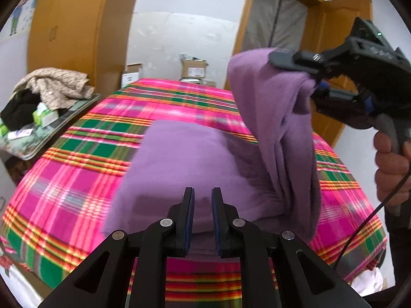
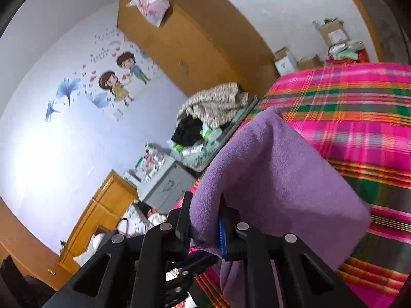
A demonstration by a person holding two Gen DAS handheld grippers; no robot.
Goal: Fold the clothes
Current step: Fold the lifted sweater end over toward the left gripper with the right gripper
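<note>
Purple and fuzzy, the soft fleece garment [image 1: 185,159] lies on the bed with the pink, green and orange checked cover [image 1: 77,179]. The right gripper [image 2: 205,227] is pinching one edge of it and holds that part up in the air, so it hangs in a loose fold. The left gripper [image 1: 203,220] sits low over the near edge, jaws a little apart, and I cannot tell if it grips the cloth. To fold well, lay the lifted edge flat across the rest, corners matching. A side table with piled clothes [image 1: 51,87] stands beside the bed, well apart. Nothing blocks the way.
</note>
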